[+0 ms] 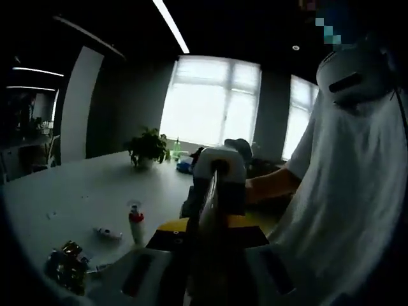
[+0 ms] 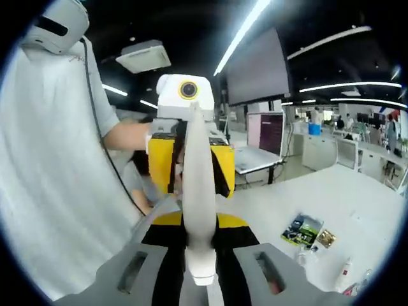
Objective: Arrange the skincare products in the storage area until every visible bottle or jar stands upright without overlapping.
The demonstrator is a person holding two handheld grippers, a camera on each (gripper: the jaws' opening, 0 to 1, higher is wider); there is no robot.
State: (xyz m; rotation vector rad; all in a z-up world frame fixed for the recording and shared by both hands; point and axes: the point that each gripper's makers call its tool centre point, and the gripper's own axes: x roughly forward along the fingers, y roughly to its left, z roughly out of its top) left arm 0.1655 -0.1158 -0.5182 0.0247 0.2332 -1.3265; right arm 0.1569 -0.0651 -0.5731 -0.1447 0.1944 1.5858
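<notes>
Facing each other with closed, seemingly empty tongs, both grippers block the table (image 1: 83, 185) and red-capped bottle (image 1: 136, 227).

white table (image 1: 83, 191); white bottle (image 1: 136, 226) with red cap; green potted plant (image 1: 148, 146); white shirt (image 1: 357, 191); yellow-and-black gripper (image 2: 191, 162).

The two grippers face each other, raised in front of the person's white shirt (image 1: 344, 191). In the left gripper view, the right gripper (image 1: 213, 210) sits just ahead, held by a bare forearm (image 1: 271, 185). In the right gripper view, the left gripper (image 2: 194, 210) appears edge-on, its jaws together.
</notes>
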